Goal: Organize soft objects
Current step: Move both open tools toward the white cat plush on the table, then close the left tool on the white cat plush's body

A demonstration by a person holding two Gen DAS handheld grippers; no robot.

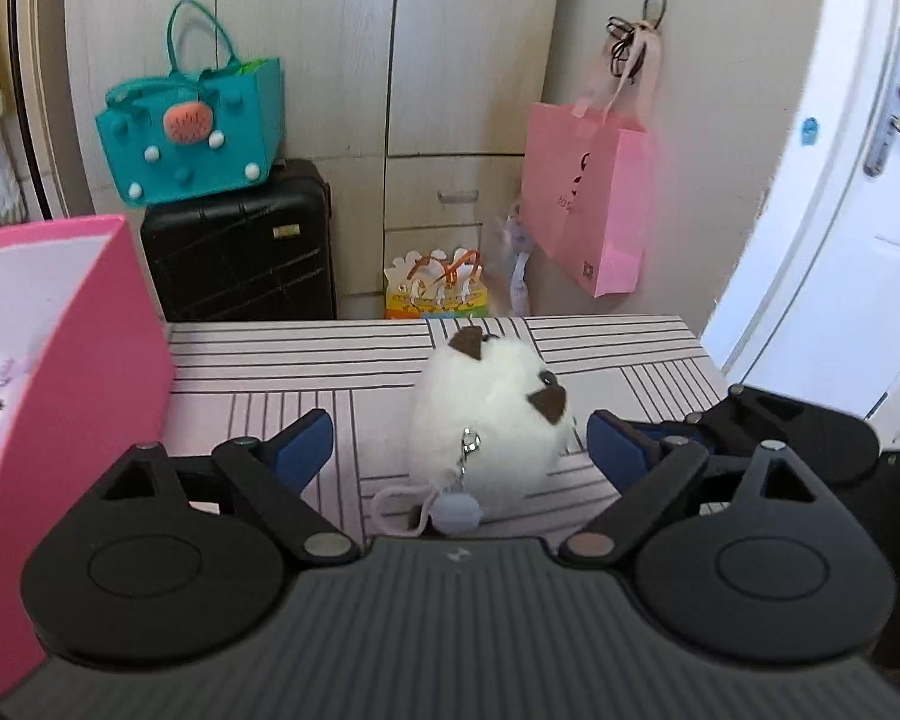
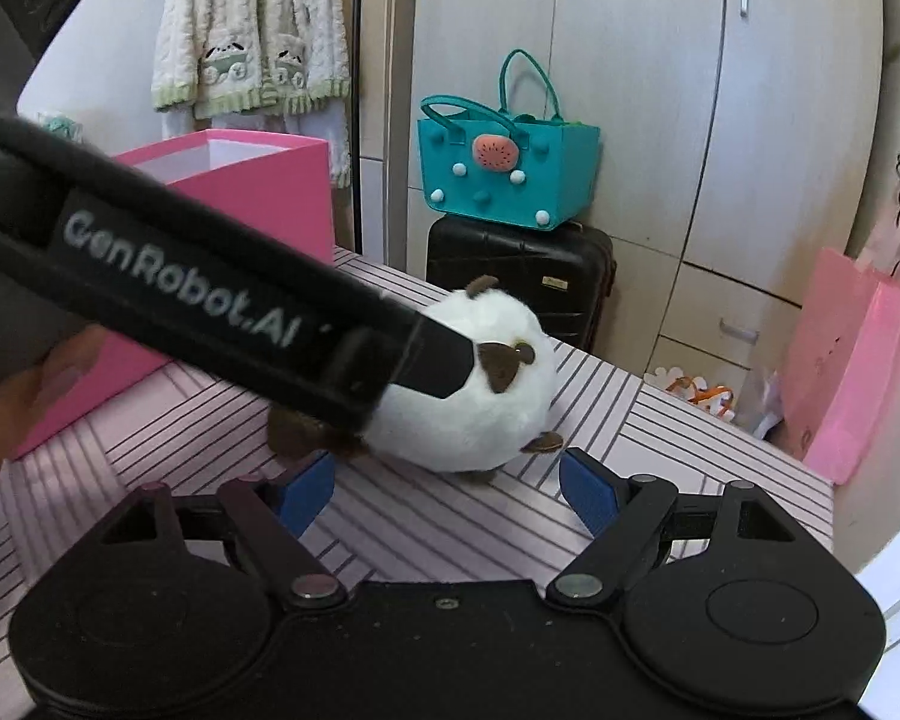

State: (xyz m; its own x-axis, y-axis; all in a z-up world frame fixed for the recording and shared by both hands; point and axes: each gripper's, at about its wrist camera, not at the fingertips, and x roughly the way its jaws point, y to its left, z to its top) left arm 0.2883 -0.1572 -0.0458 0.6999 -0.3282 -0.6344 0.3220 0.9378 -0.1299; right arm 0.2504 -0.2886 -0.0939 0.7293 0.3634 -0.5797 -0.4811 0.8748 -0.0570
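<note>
A round white plush cat (image 1: 486,420) with brown ears and a keychain loop lies on the pink striped tabletop (image 1: 306,360). My left gripper (image 1: 459,444) is open, its blue pads (image 1: 306,444) standing either side of the plush with gaps to it. In the right wrist view the same plush (image 2: 468,396) lies just ahead of my open right gripper (image 2: 447,492), which has nothing between its fingers. The left gripper's black body (image 2: 222,306) crosses that view and covers part of the plush. An open pink box (image 1: 78,360) (image 2: 258,192) stands at the table's left, with small soft toys inside.
Behind the table a teal felt bag (image 1: 192,132) sits on a black suitcase (image 1: 240,246). A pink paper bag (image 1: 588,204) hangs on the wall, and a white door (image 1: 840,210) is at the right. A person's hand (image 2: 6,408) shows at the left edge.
</note>
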